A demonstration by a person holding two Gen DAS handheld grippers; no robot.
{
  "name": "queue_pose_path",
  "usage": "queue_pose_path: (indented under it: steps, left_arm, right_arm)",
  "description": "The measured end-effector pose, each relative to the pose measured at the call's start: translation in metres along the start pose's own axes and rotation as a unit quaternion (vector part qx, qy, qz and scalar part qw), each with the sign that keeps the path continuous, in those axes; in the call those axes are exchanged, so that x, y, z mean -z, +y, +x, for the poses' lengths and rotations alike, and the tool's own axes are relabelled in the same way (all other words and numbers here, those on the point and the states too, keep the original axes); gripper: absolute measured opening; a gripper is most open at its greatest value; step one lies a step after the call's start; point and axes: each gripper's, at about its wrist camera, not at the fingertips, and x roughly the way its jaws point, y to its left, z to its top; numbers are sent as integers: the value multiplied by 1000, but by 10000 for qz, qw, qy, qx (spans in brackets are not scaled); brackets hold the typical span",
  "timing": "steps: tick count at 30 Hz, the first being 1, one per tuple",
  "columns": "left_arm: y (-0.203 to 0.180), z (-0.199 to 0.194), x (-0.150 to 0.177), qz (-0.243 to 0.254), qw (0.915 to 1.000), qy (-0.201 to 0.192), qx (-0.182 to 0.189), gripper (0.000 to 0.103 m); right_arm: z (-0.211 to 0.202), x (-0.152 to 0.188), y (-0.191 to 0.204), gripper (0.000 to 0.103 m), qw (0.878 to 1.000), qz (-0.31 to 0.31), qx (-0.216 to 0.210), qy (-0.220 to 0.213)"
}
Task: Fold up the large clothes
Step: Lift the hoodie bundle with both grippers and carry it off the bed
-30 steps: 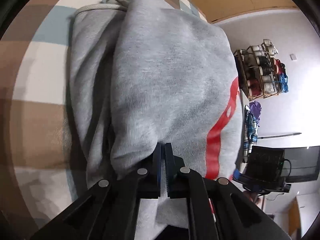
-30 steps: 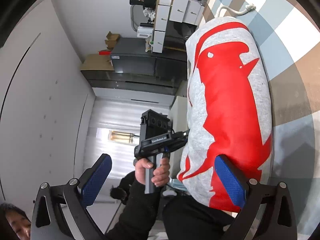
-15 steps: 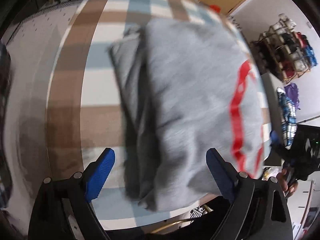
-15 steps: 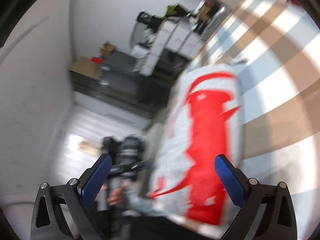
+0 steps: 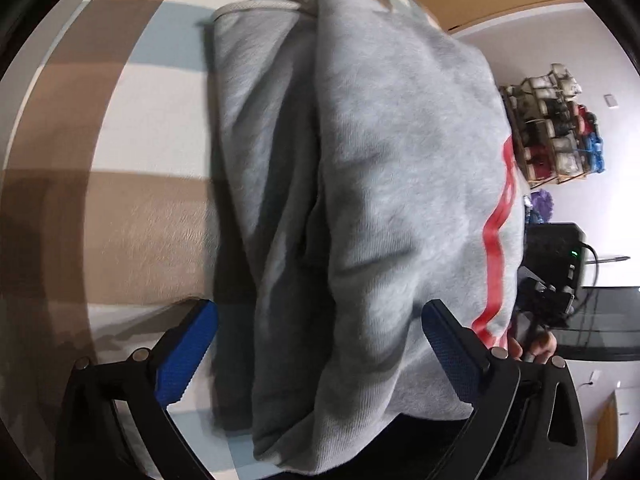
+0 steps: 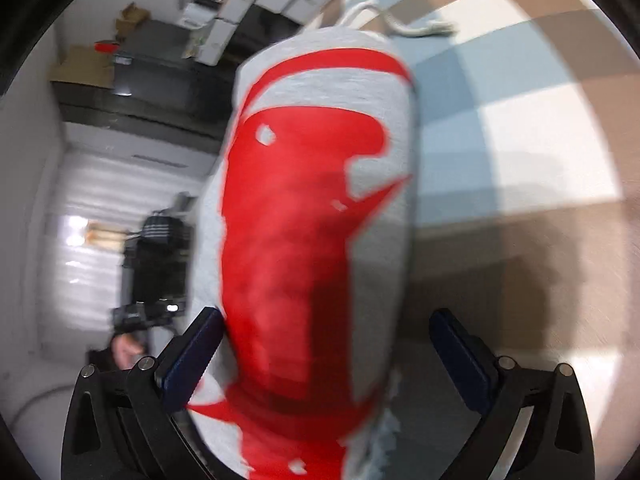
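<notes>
Two black handheld grippers with blue pads stand over a folded grey fleece sweatshirt with a red printed figure [image 5: 384,200] on a brown, white and pale-blue checked cloth surface [image 5: 132,216]. Nearest the viewer, the left gripper [image 5: 318,354] is opening, its jaws nearly at full spread; the near edge of the garment lies between the pads, but neither pad presses on it. The right gripper [image 6: 324,360] also stands wide apart astride the bundle's other end, its left pad just beside the fabric and no grip visible.

Beyond the pads, the sweatshirt lies as a thick, layered bundle, red print uppermost in the right wrist view, a pale drawcord [image 5: 260,6] trailing at its far end. The folding looks largely done: the garment is compact and resting on the cloth. What seems left is squaring the edges or setting it aside.

Farther off, a wooden rack of shoes [image 5: 554,128] stands against a white wall, and a hand [image 6: 126,348] holding the other tool shows at the table's edge.
</notes>
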Motion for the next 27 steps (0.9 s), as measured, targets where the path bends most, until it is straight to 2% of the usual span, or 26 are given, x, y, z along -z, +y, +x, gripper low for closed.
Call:
queue_pose_path:
  steps: [2,4,5,6,7,8,10,11,13,17,23,27]
  left_arm:
    - [4,0,-7,-121,9994,-62,315,99]
    - [3,2,-15,-75,9988,-66,477,98]
    - [2,2,-15,-15,9988,-55,485,88]
    - [0,3,-16,55,9991,-39,407,82]
    - [0,6,-13,101,9989,70,462,59]
    - [-1,8,-14,23,9983,94,567,53]
    - [-6,10,-18,73,9986,90,507,45]
    - [-7,6,-19,125,9989,62,444,38]
    - [-11,-3,-18,284,9989,22,382,31]
    - [-26,-3,-11,595,9981,-90,166,27]
    - [-33,7,-17,641,9976,-147,232,26]
    - [-28,5,-15,562,9977,-162,342,26]
  right_arm:
    - [4,-6,1,103,9999,-7,-71,96]
    - [13,-11,4,103,9994,-52,-222,246]
    - [16,-11,5,103,9992,-80,-250,308]
    - [19,-13,8,103,9992,-89,-213,323]
    - [20,-13,9,103,9993,-88,-183,329]
    - [21,-11,11,103,9993,-117,-139,333]
    - [19,-5,12,103,9993,-204,-82,290]
    - [17,-3,13,99,9994,-226,-55,246]
    - [11,3,16,92,9993,-352,-21,117]
    - [2,16,24,82,9976,-679,54,-102]
    - [-6,25,35,77,9936,-1065,163,-341]
    - [-9,24,27,75,9942,-975,-13,-450]
